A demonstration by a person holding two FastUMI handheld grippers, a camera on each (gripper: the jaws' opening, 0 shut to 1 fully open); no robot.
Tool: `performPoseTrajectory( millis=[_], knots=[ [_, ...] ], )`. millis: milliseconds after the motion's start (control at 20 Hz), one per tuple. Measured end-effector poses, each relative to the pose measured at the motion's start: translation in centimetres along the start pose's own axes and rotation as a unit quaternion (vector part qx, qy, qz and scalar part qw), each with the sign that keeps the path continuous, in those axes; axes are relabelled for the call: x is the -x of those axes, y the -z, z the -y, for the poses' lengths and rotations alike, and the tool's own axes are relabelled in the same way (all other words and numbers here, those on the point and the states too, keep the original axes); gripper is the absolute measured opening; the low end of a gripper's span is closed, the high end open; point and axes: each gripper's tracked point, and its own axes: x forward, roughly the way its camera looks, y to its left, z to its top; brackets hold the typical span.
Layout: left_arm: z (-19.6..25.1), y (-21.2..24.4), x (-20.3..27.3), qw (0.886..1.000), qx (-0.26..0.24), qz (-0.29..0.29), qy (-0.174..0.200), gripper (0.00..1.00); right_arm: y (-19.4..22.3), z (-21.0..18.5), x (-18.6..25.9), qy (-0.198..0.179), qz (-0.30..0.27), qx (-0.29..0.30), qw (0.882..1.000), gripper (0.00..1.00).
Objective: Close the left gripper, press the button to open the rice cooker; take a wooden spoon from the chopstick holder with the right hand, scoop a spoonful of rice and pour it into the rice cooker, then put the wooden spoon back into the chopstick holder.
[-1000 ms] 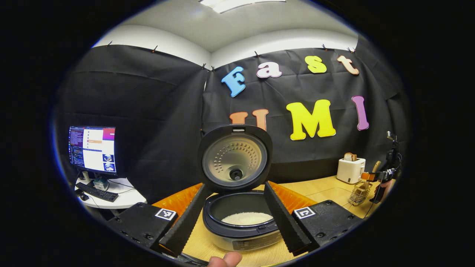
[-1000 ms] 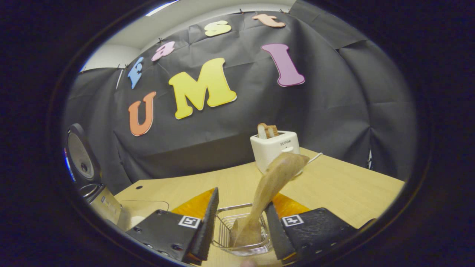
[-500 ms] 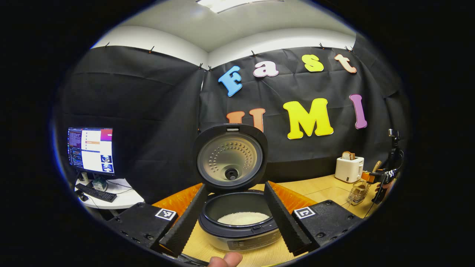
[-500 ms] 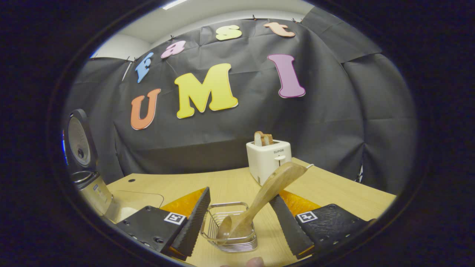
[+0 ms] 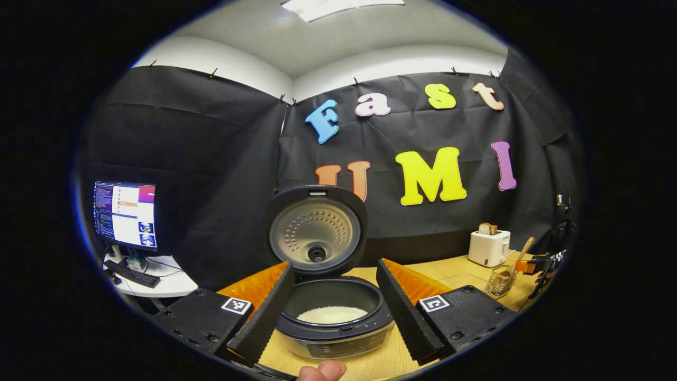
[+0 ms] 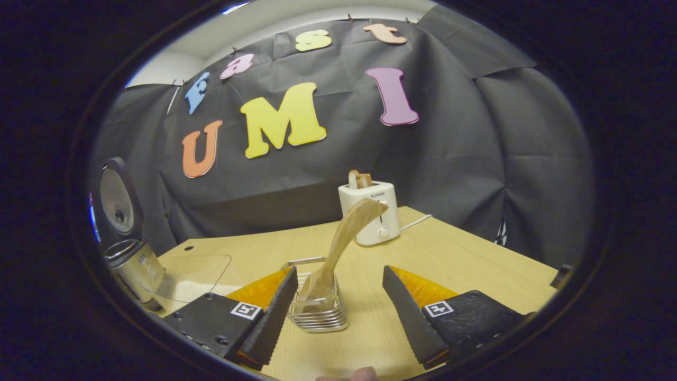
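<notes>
Cooker [image 5: 338, 330]: black rim, silver dotted lid [image 5: 315, 231], white rice [image 5: 331, 315]. Spoon [image 6: 346, 235]: light wood. Holder [image 6: 317, 309]: silver wire. Toaster [image 6: 370, 211]: white. Table [image 6: 449, 264]: pale wood. Keyboard [image 5: 131, 274]: prob. black.

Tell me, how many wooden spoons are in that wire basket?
1 that I can see. The wooden spoon stands bowl-down in the chopstick holder on the table, its handle leaning toward the toaster. A smaller one could hide behind it.
</notes>
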Motion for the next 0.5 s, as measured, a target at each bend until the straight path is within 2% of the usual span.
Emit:
performPoseTrajectory(
  millis=[50, 100, 150, 200, 250, 500],
  knots=[
    [0.4, -0.3, 0.3, 1.000, -0.002, 0.003, -0.001, 0.99, -0.2, -0.1, 0.8, -0.003, 0.004, 0.004, 1.000, 0.91],
    [0.5, -0.8, 0.5, 1.000, -0.008, 0.009, -0.004, 0.99, -0.4, 0.0, 1.6, -0.001, 0.011, 0.015, 1.000, 0.95],
    [0.8, -1.1, 0.7, 1.000, -0.012, 0.013, -0.007, 0.99, -0.6, 0.4, 2.2, 0.007, 0.014, 0.030, 0.999, 0.91],
    [1.1, -1.3, 0.9, 1.000, -0.011, 0.015, -0.009, 0.99, -0.7, 0.6, 2.8, 0.015, 0.018, 0.045, 0.999, 0.95],
    [1.6, -1.7, 1.0, 1.000, -0.011, 0.014, -0.008, 0.99, -0.9, 0.6, 3.6, 0.015, 0.024, 0.056, 0.998, 0.95],
    [1.8, -4.6, 0.4, 0.999, -0.030, 0.020, -0.023, 0.99, -1.5, -1.6, 7.1, -0.030, 0.056, 0.070, 0.996, 0.96]
  ],
)
